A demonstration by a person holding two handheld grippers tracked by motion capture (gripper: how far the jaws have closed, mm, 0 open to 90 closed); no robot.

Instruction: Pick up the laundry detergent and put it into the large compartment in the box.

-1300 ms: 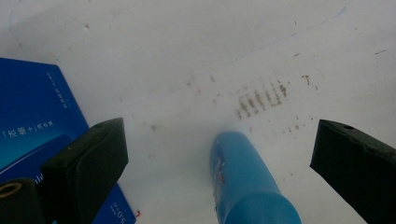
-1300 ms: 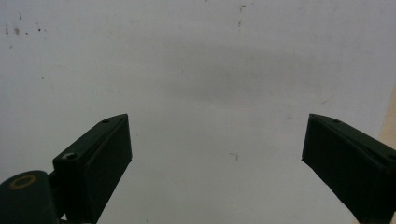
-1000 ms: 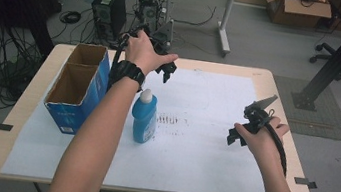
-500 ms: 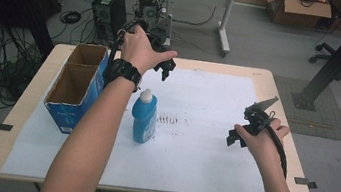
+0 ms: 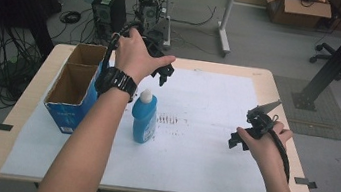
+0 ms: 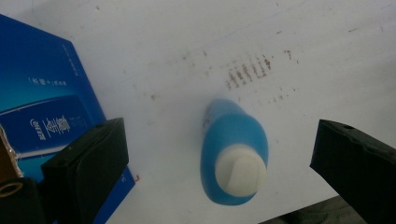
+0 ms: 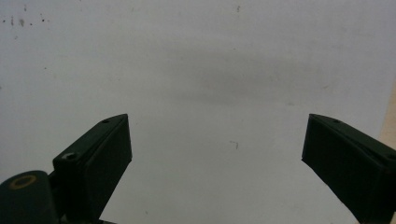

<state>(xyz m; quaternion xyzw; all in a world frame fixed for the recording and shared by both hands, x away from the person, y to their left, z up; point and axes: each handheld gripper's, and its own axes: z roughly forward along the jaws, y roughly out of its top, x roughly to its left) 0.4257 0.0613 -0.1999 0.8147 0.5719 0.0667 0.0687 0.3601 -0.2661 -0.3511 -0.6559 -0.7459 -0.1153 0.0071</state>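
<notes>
Left gripper (image 6: 219,154): jaws spread wide, holding nothing, raised above the blue bottle (image 6: 233,149).
Right gripper (image 7: 217,154): jaws wide apart, empty, over bare white sheet (image 7: 210,70).
Blue bottle: upright on the sheet, white cap (image 6: 240,169), just beside the blue carton (image 5: 72,87).
Carton print: white characters, too blurred to read.
Sheet: brownish smudged marks (image 6: 247,70) near the bottle.

Your bottle (image 5: 144,116) stands upright on the table's (image 5: 262,78) paper sheet (image 5: 202,146), just right of the open box (image 5: 71,84) at the left edge.
</notes>
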